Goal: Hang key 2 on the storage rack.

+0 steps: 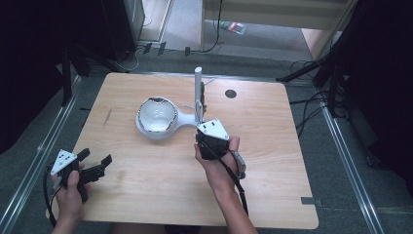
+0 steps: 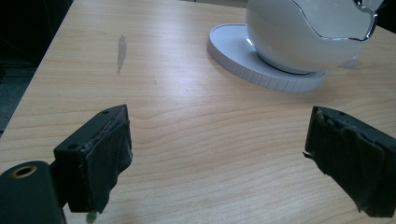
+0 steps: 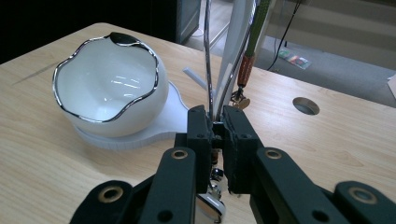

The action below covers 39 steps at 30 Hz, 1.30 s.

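A white bowl [image 1: 156, 114] with a wavy chrome rim sits on a round white base [image 2: 261, 70], and a white upright post [image 1: 198, 85] rises from the base's right end. Two strands of a thin silver chain [image 3: 207, 56] hang beside the post [image 3: 238, 42], next to a green and brown cord [image 3: 252, 42]. My right gripper [image 1: 201, 117] is at the foot of the post, its jaws [image 3: 215, 123] shut on the silver chain. A shiny metal piece [image 3: 210, 207] shows below the jaws. My left gripper [image 1: 95, 161] rests open near the table's front left, its jaws [image 2: 217, 154] wide apart over bare wood.
The wooden table [image 1: 146, 185] has a round cable hole [image 1: 230, 93] at the back right. A dark scuff [image 2: 121, 51] marks the wood left of the bowl. Cables and stand legs lie on the floor around the table.
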### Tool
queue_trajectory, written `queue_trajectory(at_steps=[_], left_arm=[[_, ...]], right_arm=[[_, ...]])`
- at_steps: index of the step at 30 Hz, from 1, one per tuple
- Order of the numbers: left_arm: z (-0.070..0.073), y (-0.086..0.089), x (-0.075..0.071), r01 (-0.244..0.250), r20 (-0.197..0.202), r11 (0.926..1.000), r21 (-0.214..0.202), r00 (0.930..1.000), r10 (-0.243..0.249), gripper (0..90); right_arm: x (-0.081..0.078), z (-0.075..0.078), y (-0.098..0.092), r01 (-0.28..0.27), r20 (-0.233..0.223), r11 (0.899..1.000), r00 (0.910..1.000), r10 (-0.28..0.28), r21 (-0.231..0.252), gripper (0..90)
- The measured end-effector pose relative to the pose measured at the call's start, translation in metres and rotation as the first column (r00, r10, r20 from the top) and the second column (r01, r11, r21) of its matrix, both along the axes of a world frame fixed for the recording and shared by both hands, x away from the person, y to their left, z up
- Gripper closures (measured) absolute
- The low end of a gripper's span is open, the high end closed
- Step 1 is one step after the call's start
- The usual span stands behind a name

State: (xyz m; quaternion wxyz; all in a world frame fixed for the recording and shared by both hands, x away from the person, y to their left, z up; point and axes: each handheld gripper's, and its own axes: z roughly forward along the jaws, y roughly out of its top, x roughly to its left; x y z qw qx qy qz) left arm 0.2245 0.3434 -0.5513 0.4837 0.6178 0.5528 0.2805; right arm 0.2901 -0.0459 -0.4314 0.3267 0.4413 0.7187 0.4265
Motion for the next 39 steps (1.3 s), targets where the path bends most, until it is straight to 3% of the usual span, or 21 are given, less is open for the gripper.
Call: queue_trajectory(at_steps=[19,39], left_arm=[[0.000,0.001,0.000,0.003,-0.001,1.0000,0.004,1.0000,-0.003,7.8],[0.000,0.000,0.000,0.002,-0.001,1.0000,0.002,1.0000,-0.002,7.8]], right_arm=[[0.042,-0.024,0.003,0.034,-0.038,0.999,0.9987,-0.033,0.024,83.2],[0.064,-0.044,0.007,0.047,-0.110,0.998,0.9931,-0.041,0.052,83.2]])
